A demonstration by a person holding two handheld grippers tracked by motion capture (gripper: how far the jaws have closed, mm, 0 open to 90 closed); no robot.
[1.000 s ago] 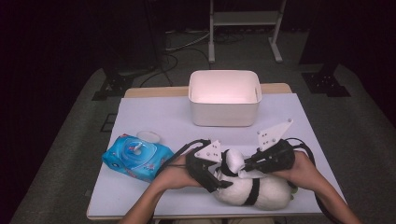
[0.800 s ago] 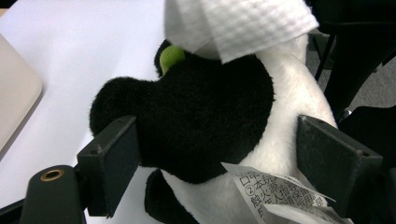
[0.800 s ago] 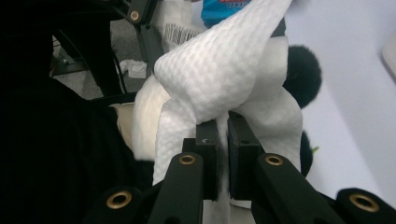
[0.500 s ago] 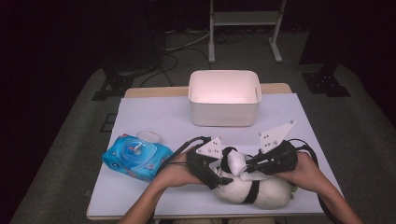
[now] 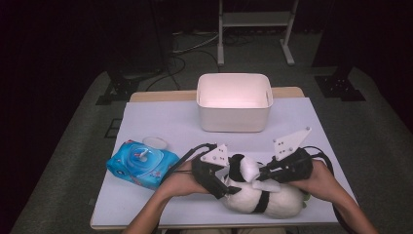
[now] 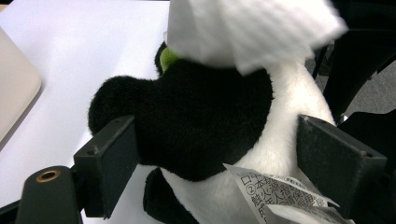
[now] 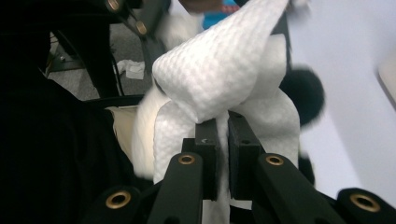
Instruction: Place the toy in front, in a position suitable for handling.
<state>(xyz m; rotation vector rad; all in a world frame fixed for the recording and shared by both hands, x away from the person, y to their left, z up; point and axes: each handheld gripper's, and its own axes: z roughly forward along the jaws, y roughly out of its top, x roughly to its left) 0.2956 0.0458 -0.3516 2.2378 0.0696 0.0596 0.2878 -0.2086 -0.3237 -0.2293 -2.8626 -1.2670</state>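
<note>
Plush toy [image 5: 255, 197], black and white, lies on its side at the near edge of the counter [image 5: 160, 122], between both hands; white wet wipe [image 5: 249, 169] sits bunched on top of its dark head end. Judgement: toy is light, soft, squashy, so it'll deform under any pinch; better to take it across the body or head where there's bulk, not by the printed tag [image 6: 275, 189], which looks flimsy. Wipe is thin, limp and probably damp, so it needs a tight pinch on a fold, else it slips or trails. Left tongs [image 5: 225, 181] straddle the toy's black part, one jaw on each side of the plush; in the left gripper view both jaws look pressed into the fur, so I read it as clamped on the toy, holding it steady. Right tongs [image 7: 222, 154] are nearly together, pinched on a strip of the wipe, with the rest of the sheet ballooning up above the jaws toward the toy. Looks like a wiping step on the toy's head, one side bracing, the other rubbing. Further out: blue pack of wipes [image 5: 141, 163] to the left, its lid flap open, and a small round cap-like disc [image 5: 155, 142] just behind it. White bin [image 5: 234, 101] stands farther back at centre, well apart from the toy, inside looks bare
</note>
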